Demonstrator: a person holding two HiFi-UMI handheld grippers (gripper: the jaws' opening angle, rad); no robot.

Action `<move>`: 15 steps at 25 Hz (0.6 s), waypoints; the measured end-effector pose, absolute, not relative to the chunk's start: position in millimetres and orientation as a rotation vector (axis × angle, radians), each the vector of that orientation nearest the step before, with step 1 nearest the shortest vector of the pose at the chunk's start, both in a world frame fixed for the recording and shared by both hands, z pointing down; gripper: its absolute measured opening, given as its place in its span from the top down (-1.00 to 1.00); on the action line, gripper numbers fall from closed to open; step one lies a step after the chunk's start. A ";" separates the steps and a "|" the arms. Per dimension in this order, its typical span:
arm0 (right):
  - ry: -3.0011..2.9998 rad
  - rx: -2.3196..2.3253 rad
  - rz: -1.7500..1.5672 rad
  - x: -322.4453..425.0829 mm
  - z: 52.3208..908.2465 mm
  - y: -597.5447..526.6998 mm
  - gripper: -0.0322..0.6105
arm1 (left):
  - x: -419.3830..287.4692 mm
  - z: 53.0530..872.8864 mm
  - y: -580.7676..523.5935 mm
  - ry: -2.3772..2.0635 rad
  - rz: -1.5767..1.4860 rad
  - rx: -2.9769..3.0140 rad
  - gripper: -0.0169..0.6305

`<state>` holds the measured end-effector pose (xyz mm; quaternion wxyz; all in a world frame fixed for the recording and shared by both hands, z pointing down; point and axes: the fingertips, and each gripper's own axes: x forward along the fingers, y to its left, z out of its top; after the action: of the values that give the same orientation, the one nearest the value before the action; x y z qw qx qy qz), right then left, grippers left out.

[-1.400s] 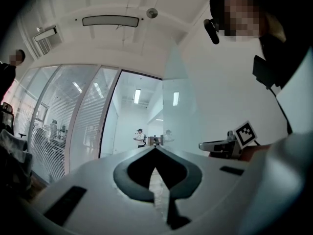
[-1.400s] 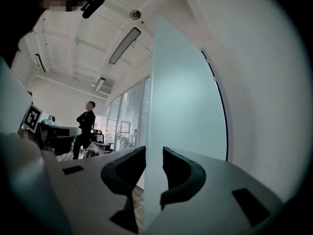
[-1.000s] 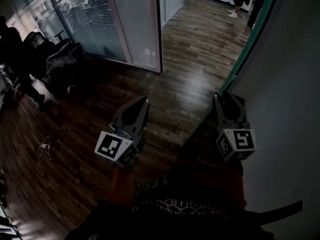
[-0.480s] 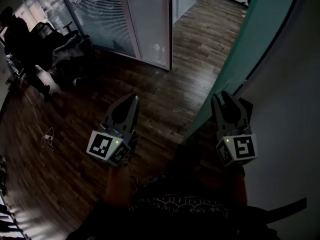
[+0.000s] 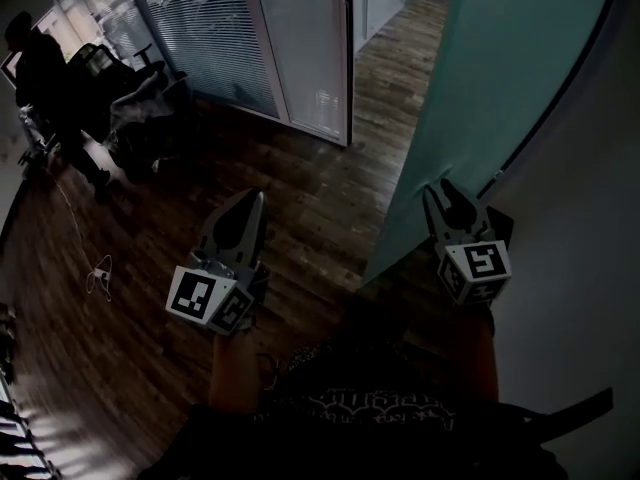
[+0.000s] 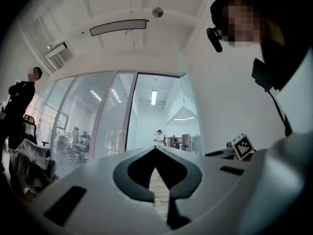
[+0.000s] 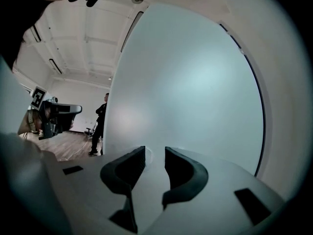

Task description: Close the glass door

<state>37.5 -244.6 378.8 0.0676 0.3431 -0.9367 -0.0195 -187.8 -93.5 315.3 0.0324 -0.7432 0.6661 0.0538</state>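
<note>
The frosted teal glass door [image 5: 480,88] stands at the right of the head view and fills most of the right gripper view [image 7: 195,92]. My right gripper [image 5: 444,192] has its tips right at the door's lower part; its jaws [image 7: 155,153] stand a little apart with only the door's surface showing between them. My left gripper [image 5: 252,200] hangs over the dark wood floor, well left of the door. Its tips [image 6: 155,150] meet, with nothing between them.
A fixed glass partition with blinds [image 5: 300,48] stands ahead, and a corridor runs between it and the door. A person in dark clothes [image 5: 45,78] and office chairs [image 5: 140,108] are at the far left. A cable [image 5: 100,273] lies on the floor. The white wall [image 5: 590,268] bounds the right.
The door panel has swung left and now covers much more of the corridor. My right gripper has stayed at the door; the left one has shifted slightly left.
</note>
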 end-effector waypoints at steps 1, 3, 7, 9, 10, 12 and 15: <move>-2.816 1.014 -0.058 33.5 381.6 -249.4 0.55 | -190.2 313.9 -94.2 2.055 0.166 -2.277 0.94; -2.805 0.993 -0.061 29.7 389.2 -256.6 0.55 | -192.6 314.7 -95.2 2.063 0.157 -2.264 0.94; -2.795 0.963 -0.063 22.1 392.0 -262.1 0.55 | -196.3 316.5 -98.6 2.073 0.138 -2.246 0.94; -2.774 0.972 -0.050 21.4 395.6 -264.6 0.53 | -197.3 317.2 -98.4 2.082 0.135 -2.241 0.94; -2.774 0.979 -0.022 18.9 398.8 -269.3 0.51 | -199.4 317.7 -99.6 2.089 0.135 -2.237 0.94; -2.773 0.975 0.021 5.3 404.3 -281.4 0.50 | -207.5 319.1 -104.3 2.109 0.135 -2.225 0.94; -2.757 0.985 0.020 -11.8 405.6 -290.8 0.50 | -214.9 318.0 -108.3 2.120 0.149 -2.211 0.94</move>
<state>-11.8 -290.8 405.6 0.1069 0.3345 -0.9363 0.0067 -214.9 -108.3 318.0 0.0375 -0.7204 0.6909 0.0486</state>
